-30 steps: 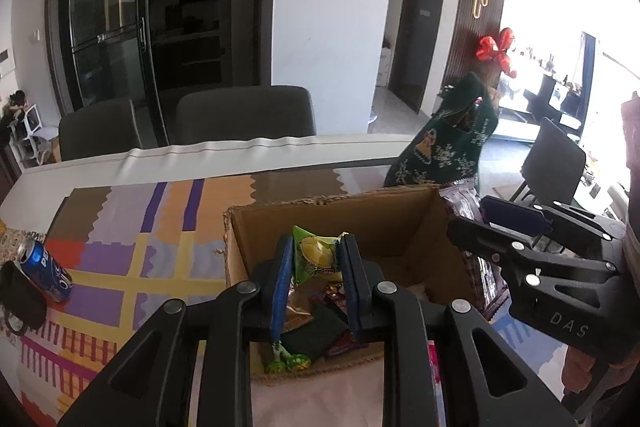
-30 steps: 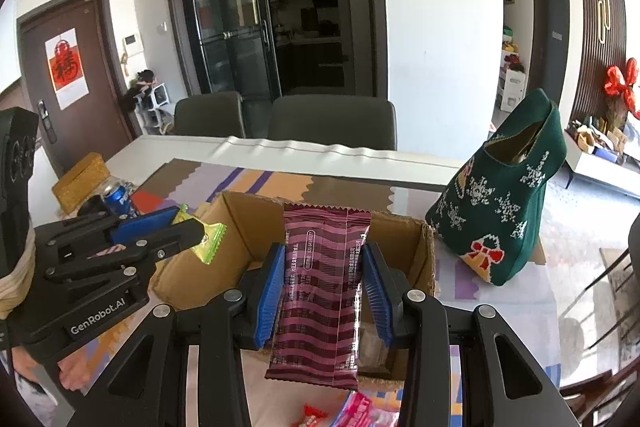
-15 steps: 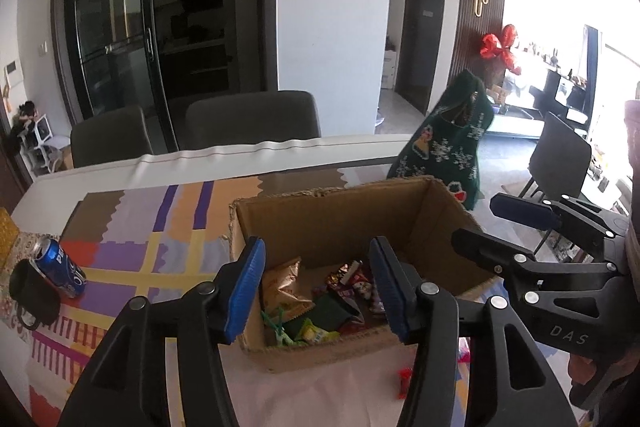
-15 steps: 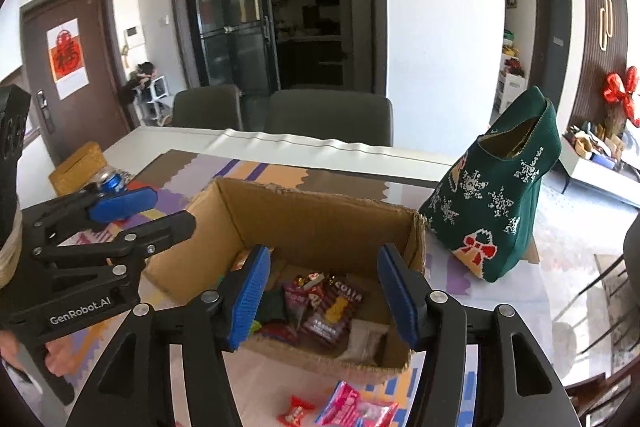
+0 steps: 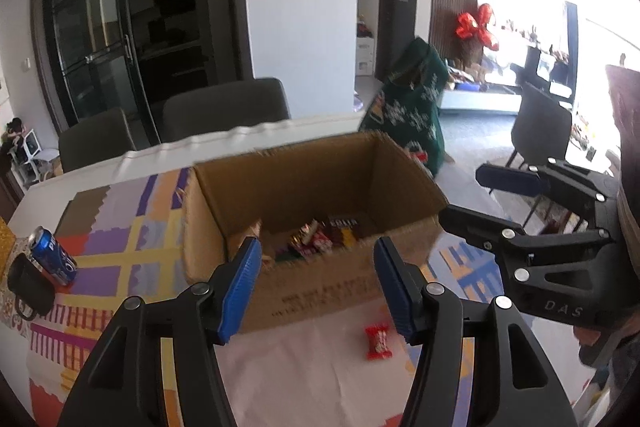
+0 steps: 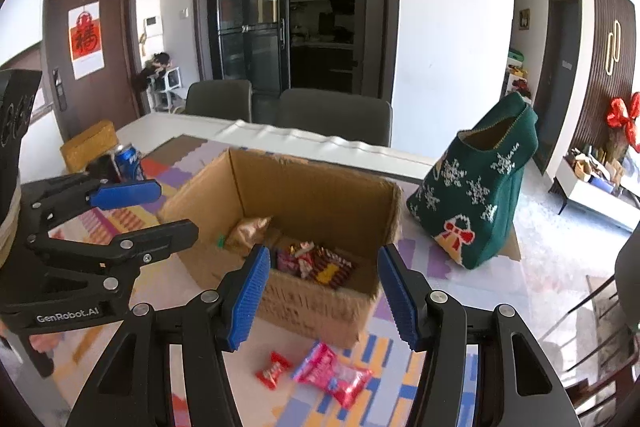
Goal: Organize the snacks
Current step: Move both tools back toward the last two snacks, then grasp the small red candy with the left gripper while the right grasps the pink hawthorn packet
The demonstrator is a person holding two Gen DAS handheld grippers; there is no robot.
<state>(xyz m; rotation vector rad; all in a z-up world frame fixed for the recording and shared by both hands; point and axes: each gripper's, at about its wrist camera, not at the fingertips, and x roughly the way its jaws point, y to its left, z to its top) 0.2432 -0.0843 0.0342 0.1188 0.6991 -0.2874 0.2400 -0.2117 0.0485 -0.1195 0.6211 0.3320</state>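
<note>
Snacks [image 6: 316, 263] lie loose in an open box [image 6: 304, 187] in the middle of the table [image 6: 280, 143], on a bright patchwork cloth [image 5: 116, 227].

Going left to right in the right wrist view: a yellow block [image 6: 86, 149] sits at the far left edge, with a blue can [image 6: 128, 159] just beside it. Next comes the left gripper [image 6: 172, 209], its jaws apart with nothing between them; they have just been opening. Inside the box a tan packet [image 6: 250, 231] lies at the left, with red and dark wrappers heaped to its right. In front of the box, on the cloth, lie a small red candy [image 6: 273, 371] and, just to its right, a pink packet [image 6: 334, 373]. The right gripper [image 6: 320, 301] sits low in the foreground, its jaws likewise apart and empty, having just been opening, with the near wall of the box showing between them. Right of the box stands a green stocking [image 6: 476, 195] with white snowflakes and a red bow, its mouth open upward.

In the left wrist view the can lies tilted at the far left, next to a black object [image 5: 26, 285] that is too dark to identify. The red candy lies in front of the box, near the left gripper's right finger [image 5: 394, 291].
</note>
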